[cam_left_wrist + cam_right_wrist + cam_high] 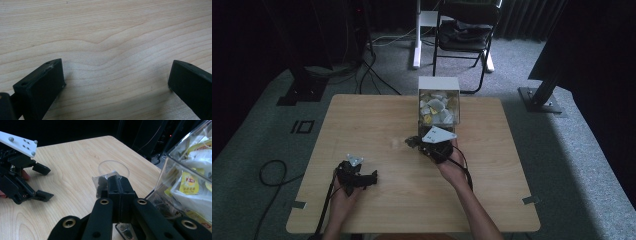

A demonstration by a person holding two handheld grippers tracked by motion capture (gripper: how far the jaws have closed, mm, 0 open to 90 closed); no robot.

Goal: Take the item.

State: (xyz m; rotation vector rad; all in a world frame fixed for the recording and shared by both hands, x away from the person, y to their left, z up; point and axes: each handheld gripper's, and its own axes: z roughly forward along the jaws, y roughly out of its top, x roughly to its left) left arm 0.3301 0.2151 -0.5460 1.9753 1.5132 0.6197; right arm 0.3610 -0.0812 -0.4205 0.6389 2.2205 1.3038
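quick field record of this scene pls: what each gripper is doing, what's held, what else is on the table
left gripper: jaws wide open, nothing between them, low over bare wood
right gripper: jaws shut on a small clear packet
small clear packet: dark contents, pinched at the jaw tips above the table
clear cup: just beyond the packet, looks empty
clear box: full of tea bags, beside the right gripper
table: light wood

Open counter ahead of my left tongs; clear box of tea bags blocks just beyond my right tongs; clear cup sits between.
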